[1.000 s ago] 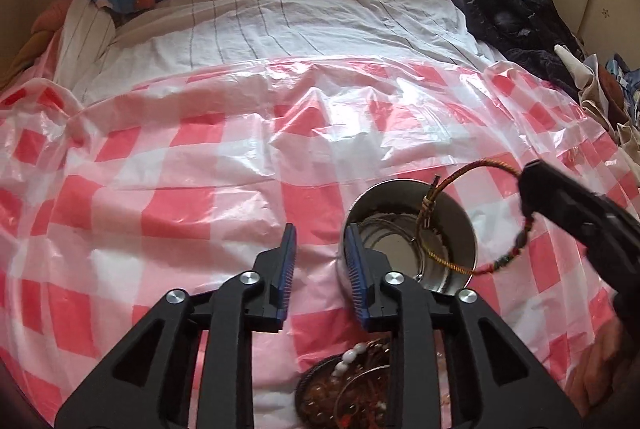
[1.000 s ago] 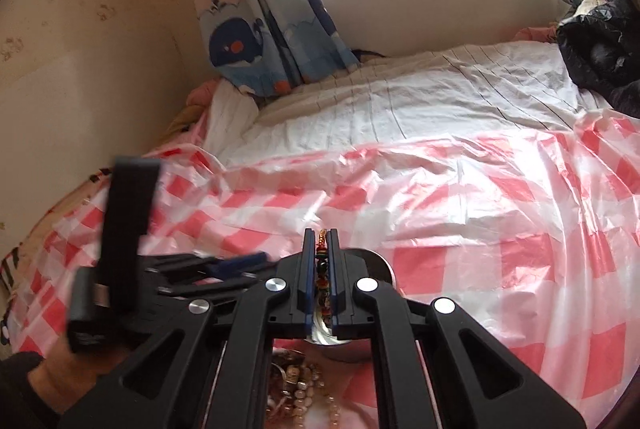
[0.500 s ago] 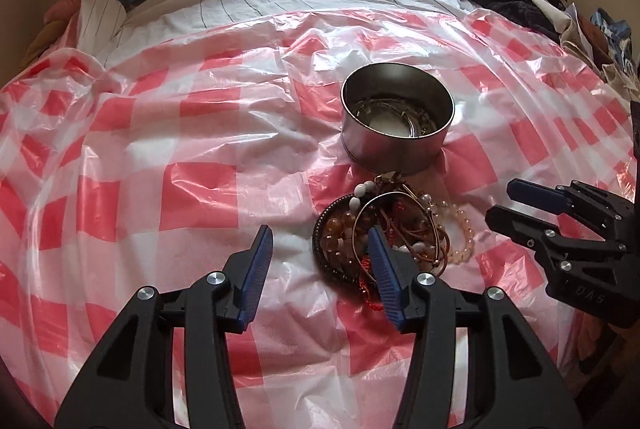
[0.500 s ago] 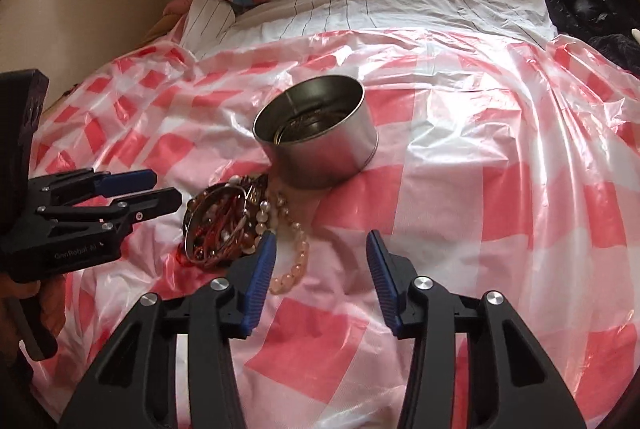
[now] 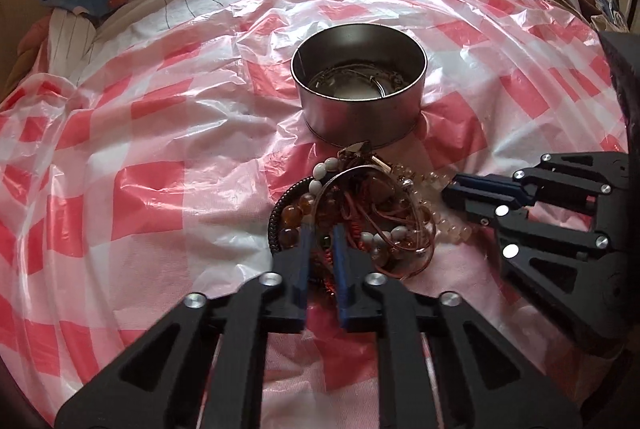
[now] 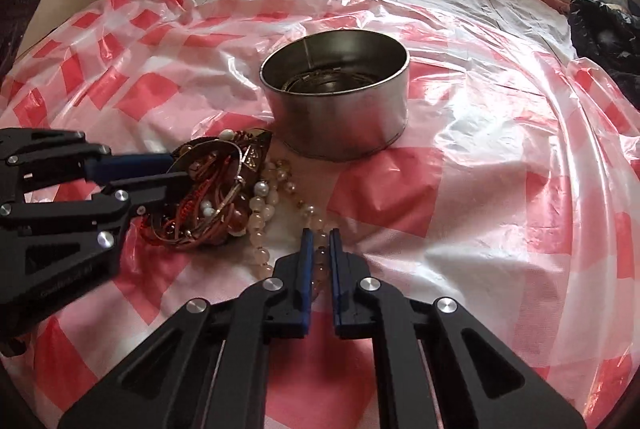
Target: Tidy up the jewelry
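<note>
Jaws on both sides have clamped down: the left gripper point(image 5: 320, 235) is pinching into the tangled jewelry pile point(image 5: 356, 217), lower middle of its frame, on what looks like red cord, and the right gripper point(image 6: 319, 241) is nipped onto the pale bead strand point(image 6: 272, 205) trailing off that pile. The pile sits on the checked plastic sheet point(image 5: 140, 157) over the bed, just in front of the steel tin point(image 5: 360, 85), which already holds a few bangles. I reckon it's all light, floppy and snaggy, so grab one strand or a stiff bangle and lift slowly. No readable writing on the jewelry or tin; the faint lettering on the gripper body is too blurry.
</note>
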Demonstrator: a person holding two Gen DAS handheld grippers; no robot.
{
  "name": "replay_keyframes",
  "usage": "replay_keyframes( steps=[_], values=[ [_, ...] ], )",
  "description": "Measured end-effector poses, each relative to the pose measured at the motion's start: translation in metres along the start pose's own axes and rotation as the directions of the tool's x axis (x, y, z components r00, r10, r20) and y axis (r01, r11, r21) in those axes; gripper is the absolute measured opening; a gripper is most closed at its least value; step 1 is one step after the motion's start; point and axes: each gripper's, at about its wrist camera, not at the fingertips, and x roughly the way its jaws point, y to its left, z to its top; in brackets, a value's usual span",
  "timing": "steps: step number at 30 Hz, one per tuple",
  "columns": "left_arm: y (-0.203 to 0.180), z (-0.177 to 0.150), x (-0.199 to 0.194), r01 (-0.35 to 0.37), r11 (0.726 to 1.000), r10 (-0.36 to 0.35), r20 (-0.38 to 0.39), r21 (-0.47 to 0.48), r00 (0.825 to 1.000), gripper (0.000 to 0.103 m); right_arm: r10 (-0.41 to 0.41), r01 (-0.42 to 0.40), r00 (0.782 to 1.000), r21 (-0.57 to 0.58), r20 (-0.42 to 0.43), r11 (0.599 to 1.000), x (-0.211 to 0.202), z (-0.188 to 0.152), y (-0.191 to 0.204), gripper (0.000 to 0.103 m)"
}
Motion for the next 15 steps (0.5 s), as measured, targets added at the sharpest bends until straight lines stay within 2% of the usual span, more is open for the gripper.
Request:
replay_keyframes(
  steps=[4, 8, 13, 15],
  values=[
    [0.001, 0.004, -0.014, 0.051, 0.999, -0.05, 0.032, -0.019, 0.998, 0.002, 0.008, -0.013, 0.997, 0.075, 0.071, 0.997, -0.026, -0.001, -0.021, 0.008],
    [0.011, 0.008, -0.027, 0.09, 0.994, -0.086, 0.072, -0.065, 0.994, 0.002, 0.076, -0.097, 0.989, 0.165, 0.127, 0.982, -0.036, 0.002, -0.039, 0.008],
    [0.016, 0.008, -0.027, 0.08, 0.994, -0.074, 0.078, -0.078, 0.994, 0.002, 0.134, -0.172, 0.97, 0.189, 0.201, 0.967, -0.047, 0.006, -0.04, 0.008],
    [0.017, 0.008, -0.026, 0.078, 0.994, -0.071, 0.079, -0.083, 0.994, 0.002, 0.132, -0.178, 0.964, 0.194, 0.229, 0.965, -0.053, 0.007, -0.041, 0.008]
  ],
)
